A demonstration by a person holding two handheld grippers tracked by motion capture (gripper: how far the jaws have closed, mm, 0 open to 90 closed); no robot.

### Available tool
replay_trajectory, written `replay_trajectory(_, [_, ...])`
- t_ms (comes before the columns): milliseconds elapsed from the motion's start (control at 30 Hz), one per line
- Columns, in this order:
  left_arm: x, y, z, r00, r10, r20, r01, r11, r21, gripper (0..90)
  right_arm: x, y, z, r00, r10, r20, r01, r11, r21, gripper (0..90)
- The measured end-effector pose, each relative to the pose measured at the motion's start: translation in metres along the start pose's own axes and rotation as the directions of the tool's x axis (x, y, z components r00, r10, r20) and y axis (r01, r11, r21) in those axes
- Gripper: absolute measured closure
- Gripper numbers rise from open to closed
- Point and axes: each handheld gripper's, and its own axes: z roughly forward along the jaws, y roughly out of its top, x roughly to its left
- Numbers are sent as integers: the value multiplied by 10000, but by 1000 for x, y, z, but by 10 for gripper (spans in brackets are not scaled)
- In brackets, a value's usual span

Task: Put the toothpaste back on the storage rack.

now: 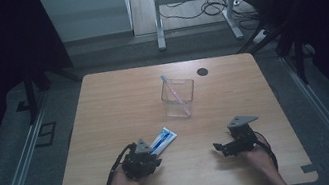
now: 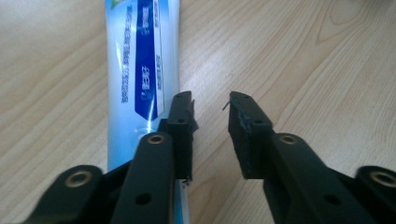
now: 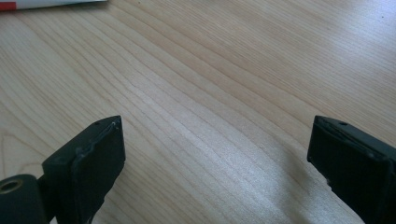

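A blue and white toothpaste tube (image 1: 164, 137) lies flat on the wooden table (image 1: 113, 101), near its front left. My left gripper (image 1: 151, 151) sits at the tube's near end. In the left gripper view the tube (image 2: 140, 56) runs beside and partly under the left jaw, and the left gripper (image 2: 211, 100) is open by a narrow gap with only bare wood in it. My right gripper (image 1: 220, 148) rests low at the front right, pointing left. Its jaws stand wide apart over bare wood in the right gripper view (image 3: 217, 126).
A clear square cup (image 1: 179, 99) stands mid-table with a toothbrush (image 1: 172, 87) leaning in it. A black round grommet (image 1: 202, 71) sits behind it. A white strip with a red end (image 3: 46, 3) shows at the top left of the right gripper view.
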Motion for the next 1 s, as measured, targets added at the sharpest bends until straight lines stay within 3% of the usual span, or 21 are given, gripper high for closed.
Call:
replay_trajectory(267, [4, 8, -7, 9988, 35, -482, -37, 10000, -44, 554, -3, -2, 2, 9999, 105, 25, -105, 9999, 34, 48])
replay_trajectory(400, [9, 9, -6, 9985, -168, -519, 163, 9998, -94, 504, -3, -3, 3, 10000, 67, 36, -68, 10000, 65, 48])
replay_trajectory(533, [15, 10, -2, 9963, -247, -826, 238, 9997, -112, 434, -4, -5, 4, 10000, 44, 54, -44, 9999, 121, 48])
replay_trajectory(733, [21, 13, 8, 9964, -201, -829, 214, 9997, 150, 373, -5, -6, 5, 9999, -11, 146, 10, 10000, 95, 47])
replay_trajectory(1000, [24, 21, 19, 9974, -152, -705, 200, 9975, 678, 359, -5, -6, 6, 9994, -149, 299, 145, 9998, 124, 44])
